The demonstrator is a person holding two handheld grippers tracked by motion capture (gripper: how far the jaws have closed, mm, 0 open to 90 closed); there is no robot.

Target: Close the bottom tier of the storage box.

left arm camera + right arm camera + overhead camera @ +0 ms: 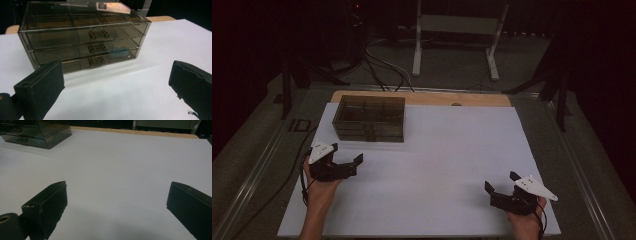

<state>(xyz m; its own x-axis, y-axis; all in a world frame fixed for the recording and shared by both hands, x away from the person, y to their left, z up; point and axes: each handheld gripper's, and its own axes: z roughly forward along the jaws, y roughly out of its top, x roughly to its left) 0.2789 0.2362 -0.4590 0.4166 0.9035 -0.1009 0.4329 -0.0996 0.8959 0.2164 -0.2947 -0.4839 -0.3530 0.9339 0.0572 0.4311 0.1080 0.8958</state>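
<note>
Drawer unit (369, 118), smoked clear plastic with three stacked drawers, sits at the far left of the white sheet (437, 165) on the desk (422, 97), drawer fronts facing you. Left gripper view: each drawer carries a small central handle; top handle (99, 34), middle handle (97, 47), bottom handle (96, 60). Something blue (120, 51) shows through the middle drawer, right of its handle; contents otherwise too dim to tell. Your left gripper (348, 162) rests just in front of the unit, pointing along its front, fingers (41, 88) spread wide and empty. Your right gripper (500, 182) lies well apart at the near right of the sheet, fingers (47, 203) also wide, holding nothing. Judged step: approach a drawer handle with the left. Square the left gripper to the front first, then bring the fingers level with one handle so they close on it alone, not on the drawer edge above or below. Pull straight out, slowly; the unit looks light and may slide toward you. Consider bringing the right gripper over to brace the top or side before pulling.
</note>
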